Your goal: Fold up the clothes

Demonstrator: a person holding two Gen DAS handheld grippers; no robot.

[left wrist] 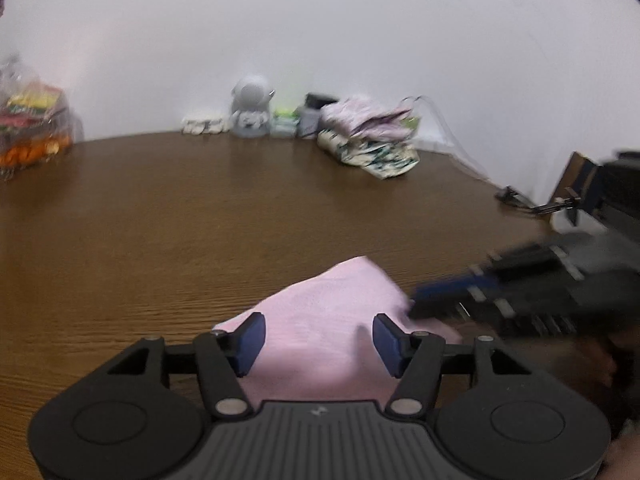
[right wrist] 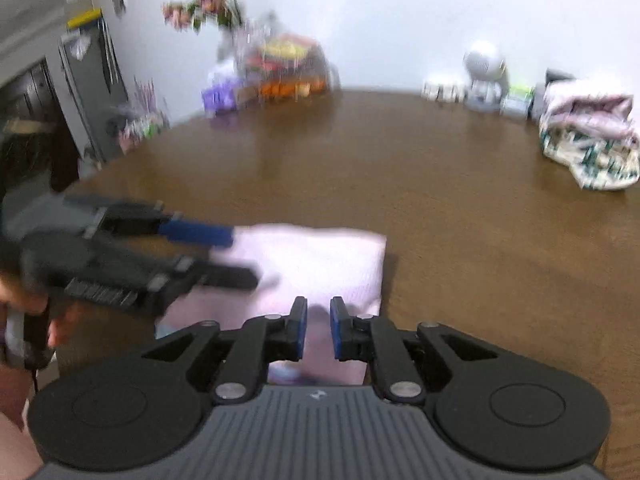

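Observation:
A folded pink cloth point(left wrist: 328, 312) point(right wrist: 320, 260) lies flat on the brown wooden table point(left wrist: 200, 220) near its front edge. My left gripper point(left wrist: 319, 340) is open, its blue pads spread wide just above the near part of the cloth. In the right wrist view it point(right wrist: 240, 256) comes in from the left over the cloth's left edge. My right gripper point(right wrist: 319, 328) hovers over the near edge of the cloth with a narrow gap between its pads and nothing in it. Seen from the left wrist, it point(left wrist: 416, 304) is blurred, its tips at the cloth's right edge.
A stack of folded patterned clothes point(left wrist: 368, 140) point(right wrist: 588, 140) sits at the back right. Along the wall stand a white figurine point(left wrist: 250, 108) and small boxes. A clear bag of colourful packets point(left wrist: 32, 128) point(right wrist: 288, 68) is at the back left. A cable and clamp point(left wrist: 520, 200) lie at the right edge.

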